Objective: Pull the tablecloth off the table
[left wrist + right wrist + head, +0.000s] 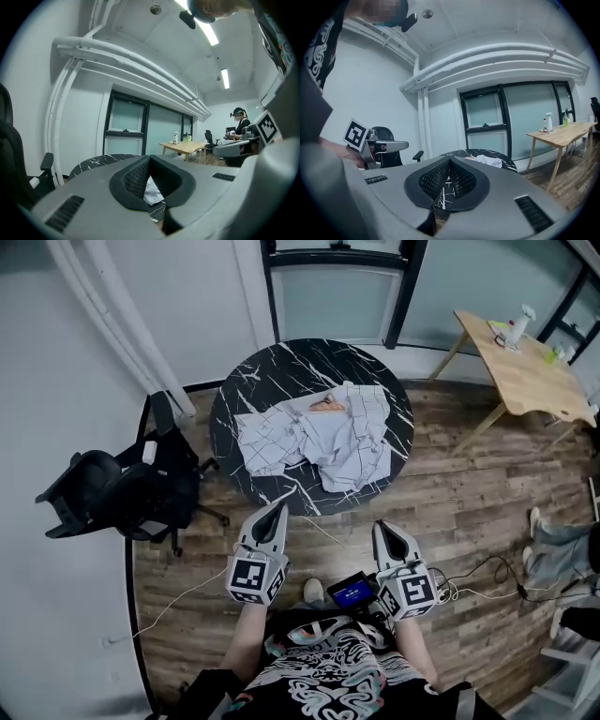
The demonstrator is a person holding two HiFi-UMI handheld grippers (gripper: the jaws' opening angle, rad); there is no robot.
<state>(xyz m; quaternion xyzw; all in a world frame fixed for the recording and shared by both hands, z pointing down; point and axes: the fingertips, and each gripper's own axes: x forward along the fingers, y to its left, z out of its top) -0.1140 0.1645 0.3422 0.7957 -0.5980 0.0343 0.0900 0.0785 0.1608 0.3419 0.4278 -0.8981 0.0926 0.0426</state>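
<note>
The left gripper (278, 510) and right gripper (382, 527) have jaws pressed together, empty, and are held short of the round marble table (267, 371) — the crumpled tablecloth (323, 442) lies on top, apparently awaiting a grab.

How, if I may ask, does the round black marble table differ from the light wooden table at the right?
The round black marble table is dark, white-veined and circular; the light wooden table is pale and rectangular. The marble table bears a crumpled white checked tablecloth; the wooden table holds small bottles. Both stand on the wood-plank floor.
</note>
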